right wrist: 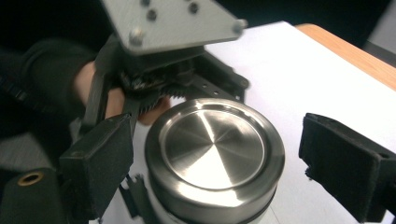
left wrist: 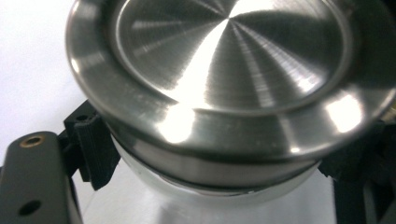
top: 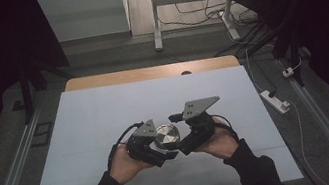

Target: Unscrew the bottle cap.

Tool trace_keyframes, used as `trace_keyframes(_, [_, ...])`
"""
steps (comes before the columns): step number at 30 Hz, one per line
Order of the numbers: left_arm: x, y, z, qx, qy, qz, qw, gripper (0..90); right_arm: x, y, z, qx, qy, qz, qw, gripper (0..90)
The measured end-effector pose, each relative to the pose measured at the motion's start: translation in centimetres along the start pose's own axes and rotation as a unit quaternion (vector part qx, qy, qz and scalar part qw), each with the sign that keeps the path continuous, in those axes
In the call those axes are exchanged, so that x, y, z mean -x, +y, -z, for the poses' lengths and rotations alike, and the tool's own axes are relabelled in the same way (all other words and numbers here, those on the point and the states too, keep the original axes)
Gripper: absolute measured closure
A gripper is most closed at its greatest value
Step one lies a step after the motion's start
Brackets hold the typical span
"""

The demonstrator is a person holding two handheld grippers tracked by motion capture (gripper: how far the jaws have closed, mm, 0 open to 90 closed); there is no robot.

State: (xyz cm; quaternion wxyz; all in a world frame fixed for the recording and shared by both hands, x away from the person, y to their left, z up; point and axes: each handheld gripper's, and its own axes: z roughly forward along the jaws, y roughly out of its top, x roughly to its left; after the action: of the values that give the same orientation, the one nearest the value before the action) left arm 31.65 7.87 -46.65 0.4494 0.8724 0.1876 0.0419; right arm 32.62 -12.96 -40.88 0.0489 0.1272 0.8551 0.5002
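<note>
A round brushed-steel container with a rimmed lid is held just above the near middle of the white table. My left gripper is shut on the container's body just under the lid; in the left gripper view its black pads press the wall below the rim. My right gripper comes in from the right with its jaws on either side of the lid. It is open, and a gap shows between the right pad and the lid. A hand holds each gripper.
The white sheet leaves a strip of wooden tabletop bare at the far edge. A power strip and cables lie on the floor to the right. A desk frame stands beyond the table. Dark floor rails run along both sides.
</note>
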Motion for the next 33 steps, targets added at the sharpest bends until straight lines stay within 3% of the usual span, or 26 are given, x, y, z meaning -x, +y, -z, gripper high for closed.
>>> trace_keyframes(2, [0.0,0.0,0.0,0.002,0.016,0.01,0.9998,15.6,-0.5,0.2,-0.4,-0.007,-0.03,-0.021,0.9993,10.6])
trace_keyframes(5, [0.0,0.0,-0.1,0.001,0.032,0.019,0.9993,15.6,-1.3,0.2,-1.2,-0.015,-0.064,-0.033,0.9973,11.5])
trace_keyframes(8, [0.1,0.0,-0.1,0.0,0.041,0.022,0.9989,15.6,-2.1,0.3,-1.9,-0.018,-0.105,-0.015,0.9941,13.8])
trace_keyframes(11, [0.2,0.0,-0.1,-0.001,0.04,0.02,0.999,15.6,-2.5,0.1,-2.1,-0.02,-0.13,0.001,0.9913,19.5])
trace_keyframes(14, [0.2,0.0,-0.1,-0.001,0.033,0.016,0.9993,15.6,-2.3,0.1,-1.9,-0.019,-0.121,-0.002,0.9925,19.7])
trace_keyframes(16, [0.1,0.0,-0.1,-0.003,0.016,0.007,0.9998,15.6,-2.1,0.1,-1.7,-0.022,-0.107,0.0,0.994,19.7])
trace_keyframes(22, [0.5,0.1,-0.2,-0.007,-0.026,-0.02,0.9994,15.6,-0.6,-0.2,-0.6,-0.023,-0.007,0.024,0.9994,19.7])
trace_keyframes(26, [1.1,0.4,-0.4,-0.011,-0.05,-0.044,0.9977,15.6,0.4,-0.6,0.1,-0.016,0.065,0.046,0.9967,19.6])
trace_keyframes(28, [1.3,0.5,-0.4,-0.011,-0.05,-0.049,0.9975,15.7,0.6,-0.8,0.4,-0.014,0.087,0.052,0.9948,18.6])
trace_keyframes(30, [1.3,0.6,-0.4,-0.008,-0.042,-0.043,0.9982,15.6,0.4,-0.7,0.4,-0.013,0.08,0.042,0.9958,10.4])
trace_keyframes(33, [0.9,0.5,0.0,-0.001,-0.019,-0.022,0.9996,15.6,0.0,-0.1,0.5,-0.013,0.04,0.026,0.9988,8.6])
